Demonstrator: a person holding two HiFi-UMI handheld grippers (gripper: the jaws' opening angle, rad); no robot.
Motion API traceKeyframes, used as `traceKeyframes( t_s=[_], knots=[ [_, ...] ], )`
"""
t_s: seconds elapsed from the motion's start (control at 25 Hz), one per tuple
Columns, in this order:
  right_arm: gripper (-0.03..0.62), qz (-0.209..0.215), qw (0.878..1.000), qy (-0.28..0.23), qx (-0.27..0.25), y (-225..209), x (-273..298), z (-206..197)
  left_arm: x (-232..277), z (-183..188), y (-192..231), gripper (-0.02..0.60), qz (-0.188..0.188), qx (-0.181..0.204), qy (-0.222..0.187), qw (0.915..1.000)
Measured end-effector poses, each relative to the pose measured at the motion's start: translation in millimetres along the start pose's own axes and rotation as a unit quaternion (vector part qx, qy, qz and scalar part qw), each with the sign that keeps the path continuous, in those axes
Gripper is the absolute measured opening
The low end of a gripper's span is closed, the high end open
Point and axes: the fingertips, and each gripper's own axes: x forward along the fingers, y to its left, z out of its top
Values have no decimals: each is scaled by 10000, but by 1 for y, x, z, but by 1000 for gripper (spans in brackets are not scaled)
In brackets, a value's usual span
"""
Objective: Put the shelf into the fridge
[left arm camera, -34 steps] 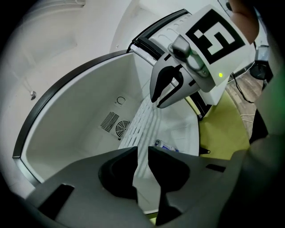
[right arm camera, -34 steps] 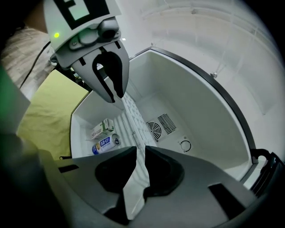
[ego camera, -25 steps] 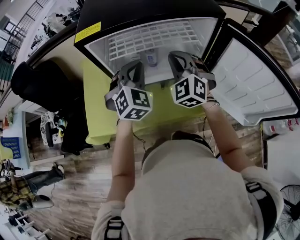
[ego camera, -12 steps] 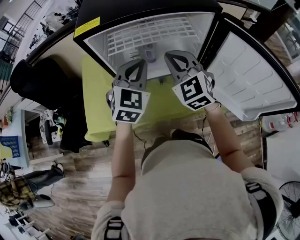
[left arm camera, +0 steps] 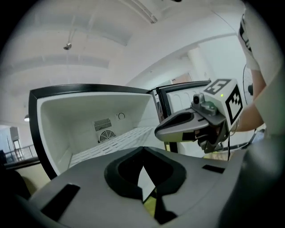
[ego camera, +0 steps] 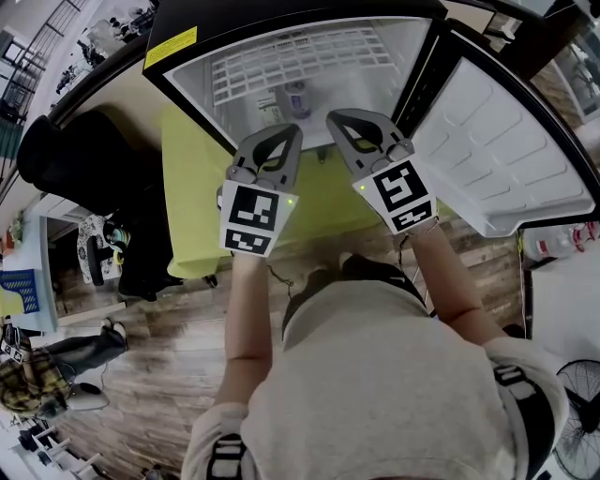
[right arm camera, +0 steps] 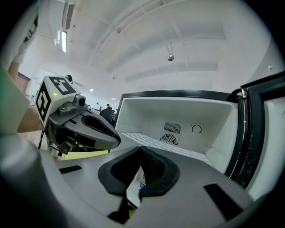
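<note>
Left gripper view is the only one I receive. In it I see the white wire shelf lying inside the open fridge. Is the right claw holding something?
Observer: No. In the right gripper view the right claw is shut, with nothing between its tips.
Operator: I see only an edge of the door of the black fridge. How far is it open?
Observer: The head view shows the white-lined fridge door swung wide open at the right side.
Operator: What does the fridge stand on?
Observer: In the head view it appears to sit on a yellow-green table, whose top reaches out in front of it.
</note>
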Motion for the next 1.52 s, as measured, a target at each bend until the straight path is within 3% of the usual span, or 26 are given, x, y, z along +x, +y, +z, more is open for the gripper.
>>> traceKeyframes(
  t_s=[0.36, 0.84, 1.24, 1.52],
  knots=[
    [12, 143, 9965, -172, 802, 11, -11, -14, -10, 5, -12, 14, -261, -1028, -704, 9919],
    [12, 592, 9762, -576, 2007, 34, -23, -27, -6, -15, -53, 12, -628, -1539, -693, 9837],
    [12, 753, 9783, -130, 1925, 57, -26, -58, -12, -46, -57, 12, -414, -2005, -400, 9780],
    [12, 836, 9774, 102, 1941, 66, -29, -74, -15, -67, -59, 12, -218, -1884, -64, 9818]
  ],
)
